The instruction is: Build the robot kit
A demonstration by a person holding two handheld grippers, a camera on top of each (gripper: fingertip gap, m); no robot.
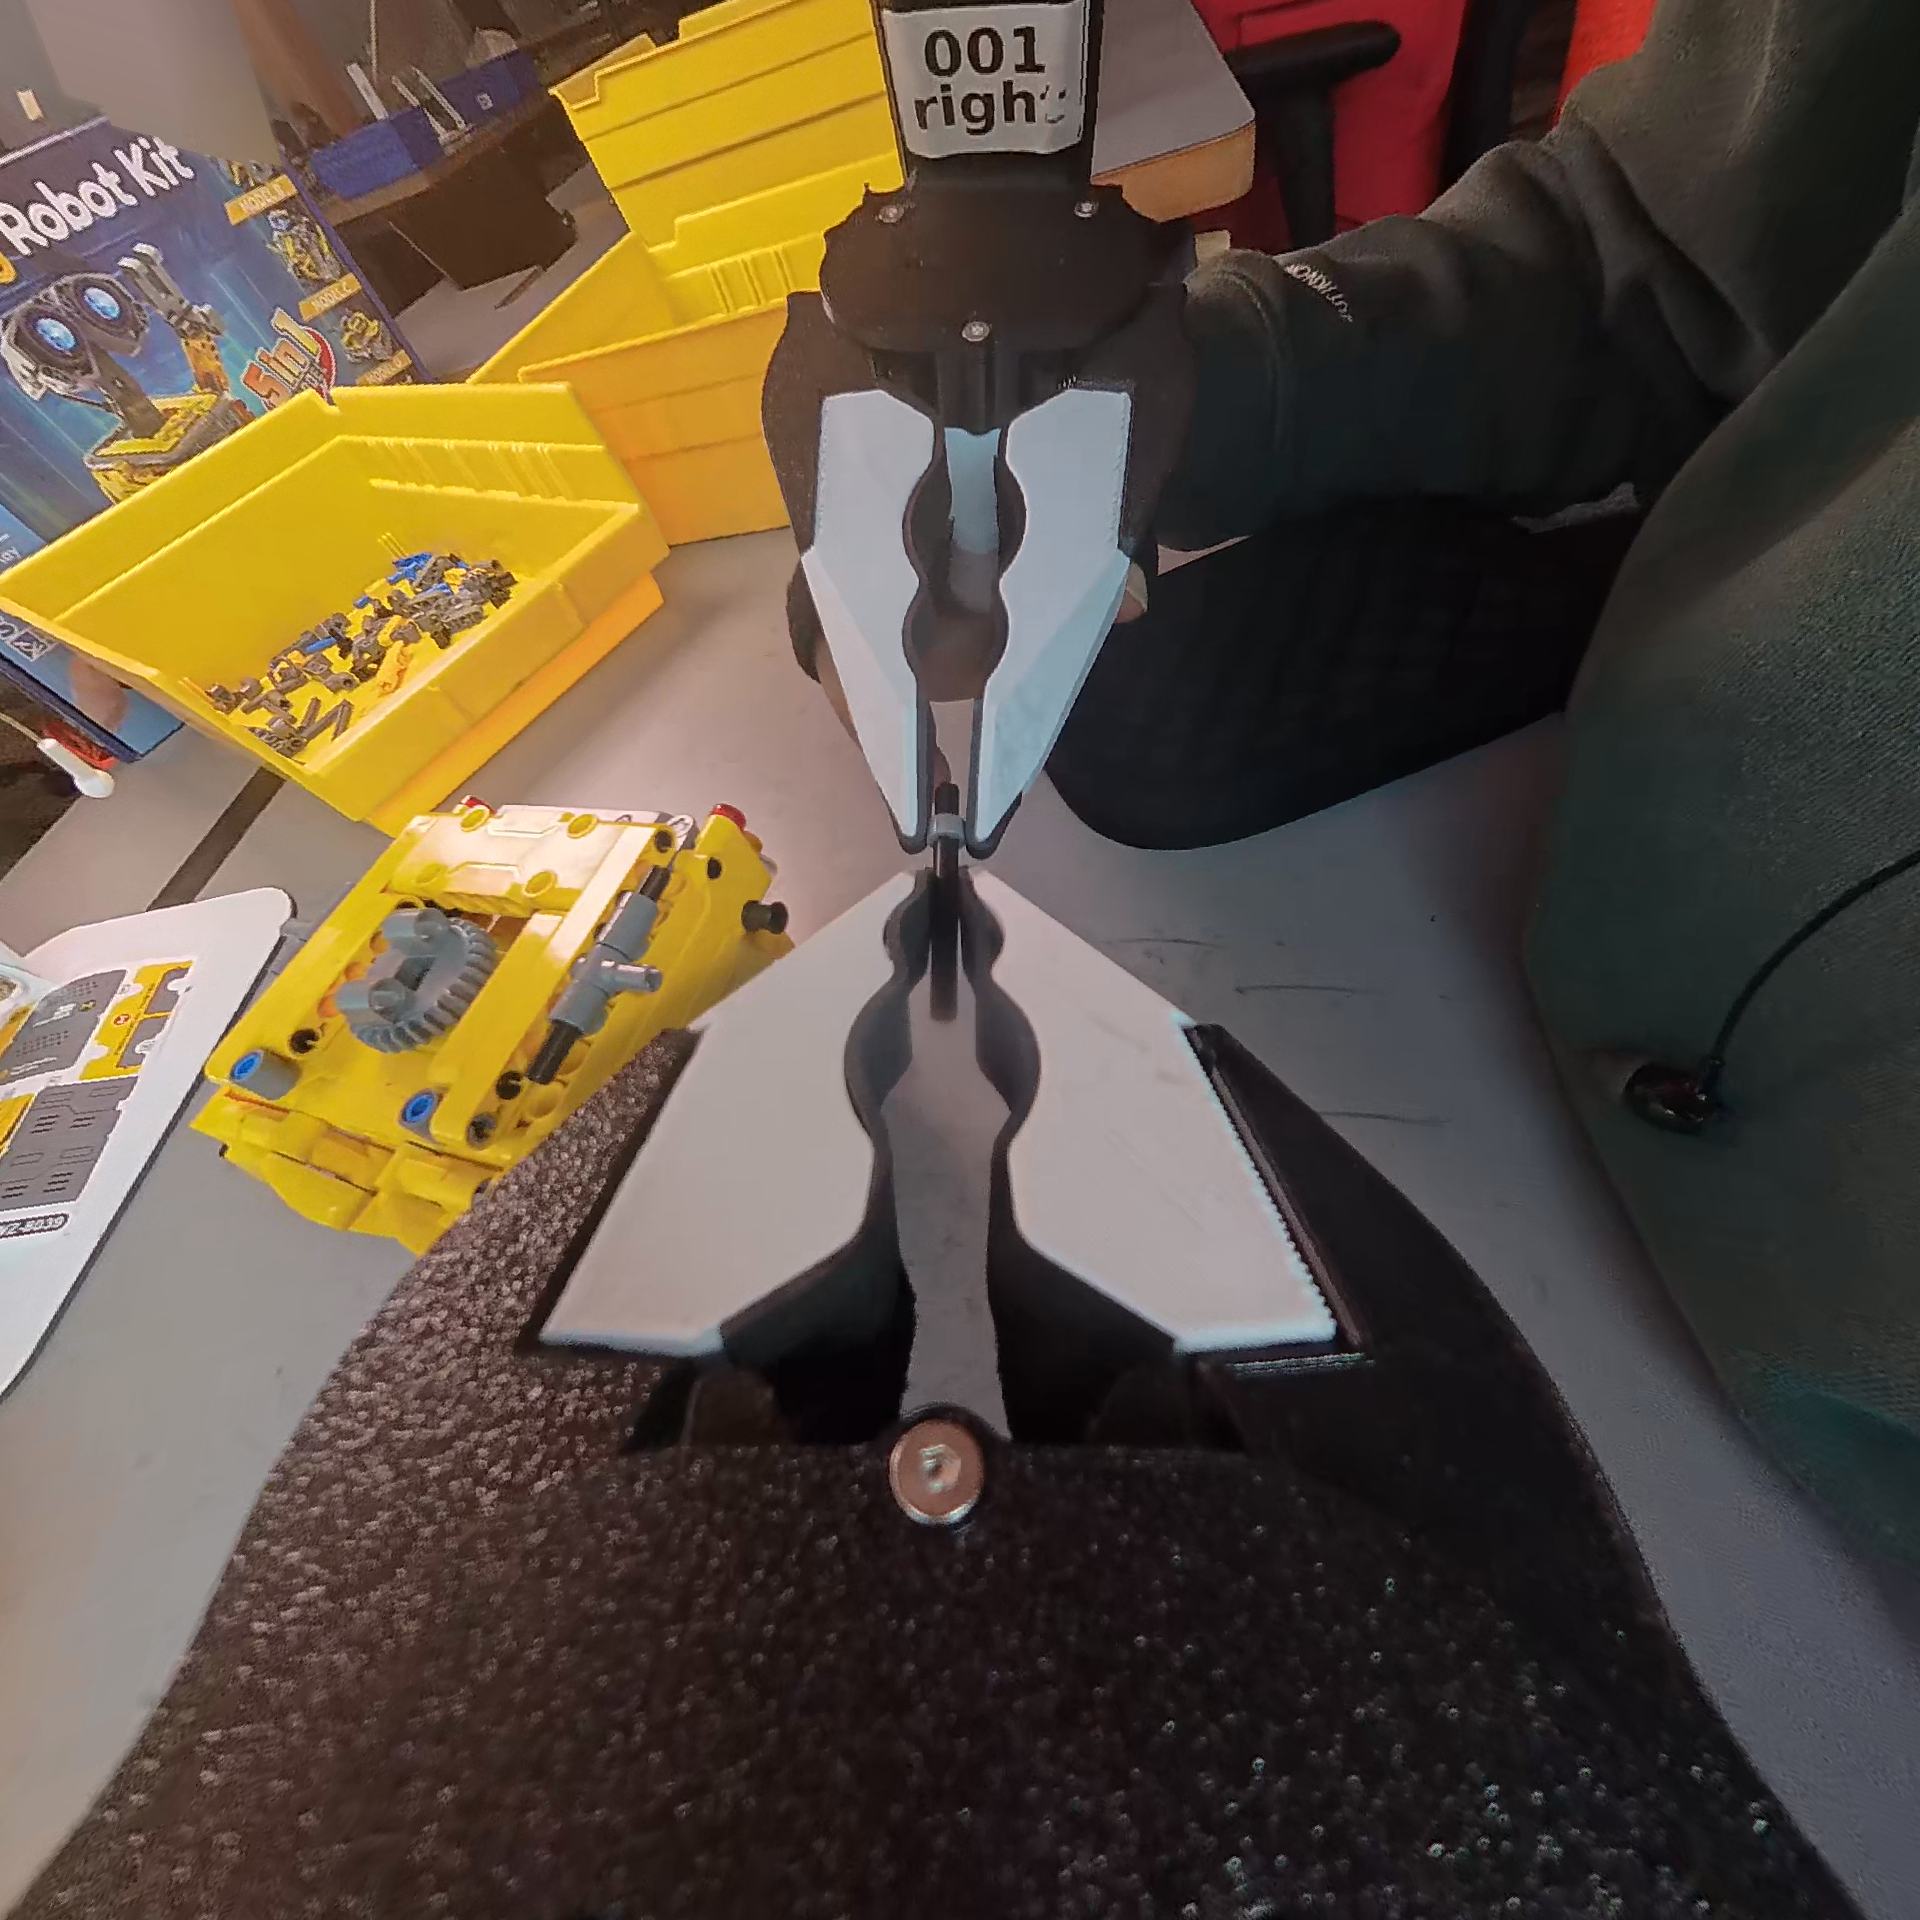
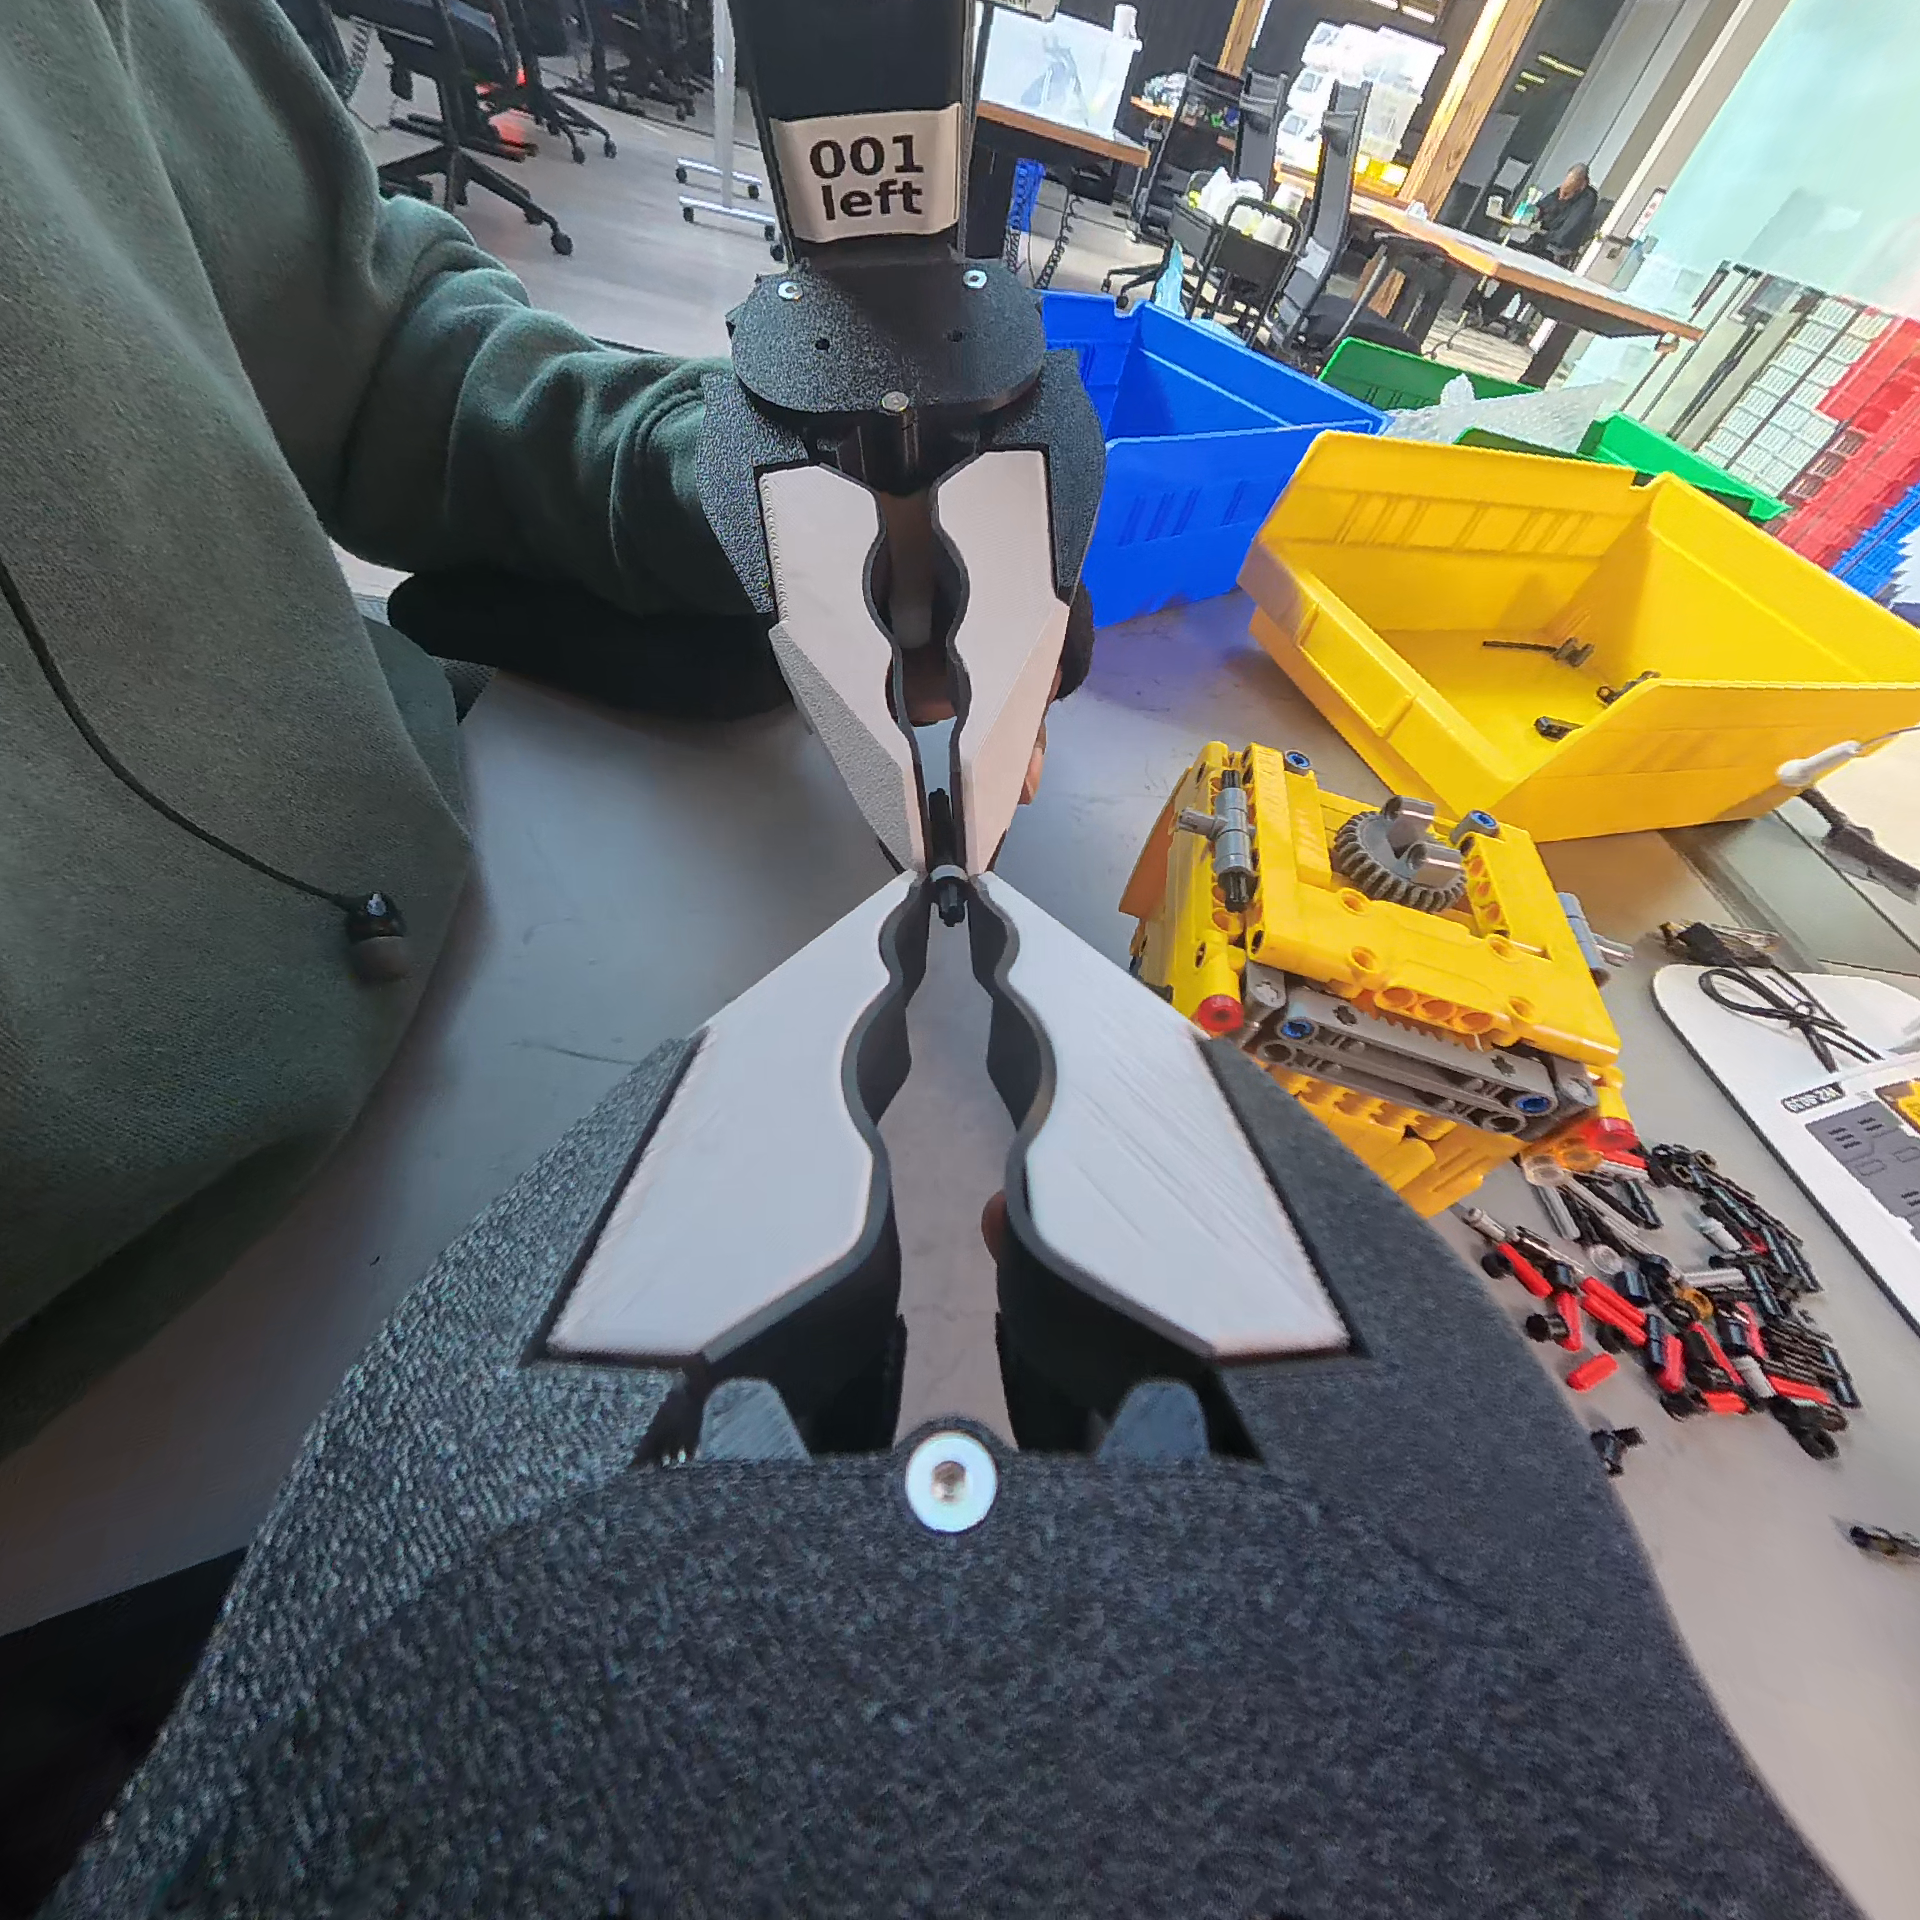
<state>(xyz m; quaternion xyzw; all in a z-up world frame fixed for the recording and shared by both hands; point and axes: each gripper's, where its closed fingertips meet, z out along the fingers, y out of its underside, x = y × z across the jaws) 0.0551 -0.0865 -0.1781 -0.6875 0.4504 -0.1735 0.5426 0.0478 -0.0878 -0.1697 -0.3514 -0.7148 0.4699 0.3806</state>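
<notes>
Directly above the grey table (image 1: 1299, 997), the left gripper (image 1: 943, 883) and the right gripper (image 2: 943, 883) meet tip to tip, both clenched on one thin black axle (image 1: 943, 966) that runs between them. In the left wrist view the axle lies between the near fingers, and a small grey bushing (image 1: 945, 828) sits on it right at the far gripper's tips. In the right wrist view only a short black stub of it shows where the tips meet. Just beside the grippers lies a yellow brick-built model (image 2: 1382, 977) with a grey gear (image 2: 1397, 862) on top. Loose red and black pins (image 2: 1683, 1309) are scattered near it. A yellow bin (image 1: 343, 582) holding small parts stands farther off, with a printed sheet (image 1: 94, 1081) on the table nearby. A green sleeve (image 2: 436, 416) shows behind the far gripper.
</notes>
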